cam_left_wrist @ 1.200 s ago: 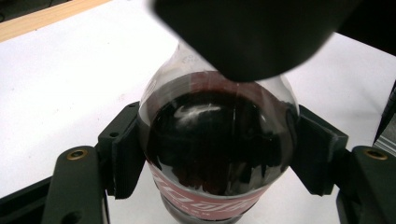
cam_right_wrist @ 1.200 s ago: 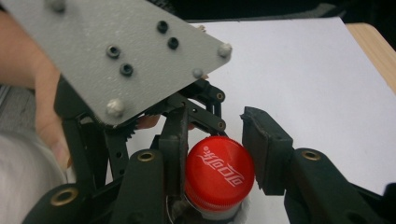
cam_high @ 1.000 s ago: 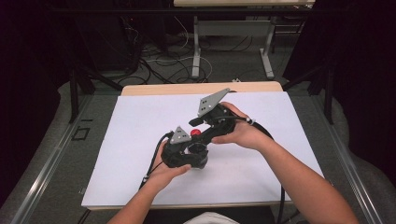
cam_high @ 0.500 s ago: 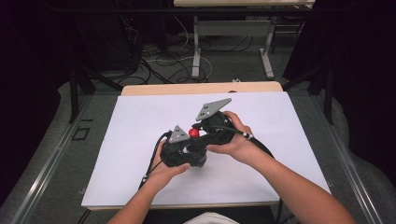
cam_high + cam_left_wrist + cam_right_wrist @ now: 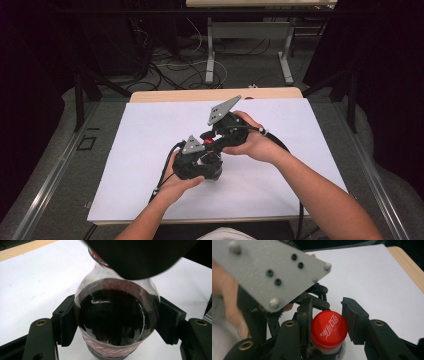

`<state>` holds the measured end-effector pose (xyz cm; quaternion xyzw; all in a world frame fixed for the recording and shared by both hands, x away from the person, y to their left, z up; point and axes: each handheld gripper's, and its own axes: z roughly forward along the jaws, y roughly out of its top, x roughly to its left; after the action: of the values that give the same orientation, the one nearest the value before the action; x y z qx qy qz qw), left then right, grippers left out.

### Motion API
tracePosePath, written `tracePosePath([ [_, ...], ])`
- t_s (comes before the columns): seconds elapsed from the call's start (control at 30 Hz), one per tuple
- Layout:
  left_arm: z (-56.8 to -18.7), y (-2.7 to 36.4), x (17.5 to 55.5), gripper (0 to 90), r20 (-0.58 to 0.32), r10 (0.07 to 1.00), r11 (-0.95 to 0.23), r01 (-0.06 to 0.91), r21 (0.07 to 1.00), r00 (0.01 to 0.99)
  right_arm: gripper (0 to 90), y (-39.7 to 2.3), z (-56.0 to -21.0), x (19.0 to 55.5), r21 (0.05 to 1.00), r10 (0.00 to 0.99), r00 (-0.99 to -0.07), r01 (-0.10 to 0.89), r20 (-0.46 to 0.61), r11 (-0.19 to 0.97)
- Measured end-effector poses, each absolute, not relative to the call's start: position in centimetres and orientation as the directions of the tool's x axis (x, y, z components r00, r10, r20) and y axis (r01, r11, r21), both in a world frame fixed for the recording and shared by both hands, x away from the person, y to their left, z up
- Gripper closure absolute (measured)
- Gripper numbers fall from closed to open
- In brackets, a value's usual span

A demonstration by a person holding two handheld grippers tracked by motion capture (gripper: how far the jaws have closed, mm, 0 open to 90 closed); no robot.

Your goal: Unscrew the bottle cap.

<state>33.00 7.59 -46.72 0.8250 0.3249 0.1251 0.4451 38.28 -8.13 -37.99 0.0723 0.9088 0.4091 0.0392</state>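
High view: left claw (image 5: 200, 162) and right claw (image 5: 216, 141) meeting over the middle of the white bench (image 5: 130, 150), right one just beyond and above the left, a spot of red cap (image 5: 208, 141) between them. Grey three-cornered plates riding on top of both.

Left gripper view: left claw (image 5: 113, 322) clenched on the body of a cola bottle (image 5: 112, 320), dark drink inside, red label at the bottom edge. Both pads pressing the clear wall, one on each side. Bottle neck running up beyond the claw, under the dark blurred body of the other gripper.

Right gripper view: right claw (image 5: 327, 323) grasping the red cap (image 5: 329, 329) of the bottle, jaws just closed in onto it, near pad flat against one side, far pad at the other side. Left gripper's grey plate (image 5: 272, 270) close above and to the side of this claw; white bench beyond.
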Motion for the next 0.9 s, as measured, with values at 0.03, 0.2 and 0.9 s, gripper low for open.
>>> tracePosePath([
  [0.03, -46.7, 7.6, 33.0, 30.1, -0.08, 0.644, -0.397, 0.421, 0.815, 0.761, 61.2, -8.2, -38.0, 38.6, 0.749, 0.127, -0.992, 0.07, -0.018, 0.659],
  [0.2, -46.6, 7.6, 33.0, 30.1, -0.075, 0.643, -0.4, 0.417, 0.816, 0.762, 57.2, -8.6, -38.0, 39.3, 0.755, 0.055, -0.998, 0.036, 0.0, 0.655],
  [0.9, -46.7, 7.8, 33.2, 30.1, -0.078, 0.664, -0.378, 0.424, 0.823, 0.744, 47.0, -7.6, -38.6, 35.4, 0.771, 0.433, -0.901, 0.265, -0.015, 0.579],
])
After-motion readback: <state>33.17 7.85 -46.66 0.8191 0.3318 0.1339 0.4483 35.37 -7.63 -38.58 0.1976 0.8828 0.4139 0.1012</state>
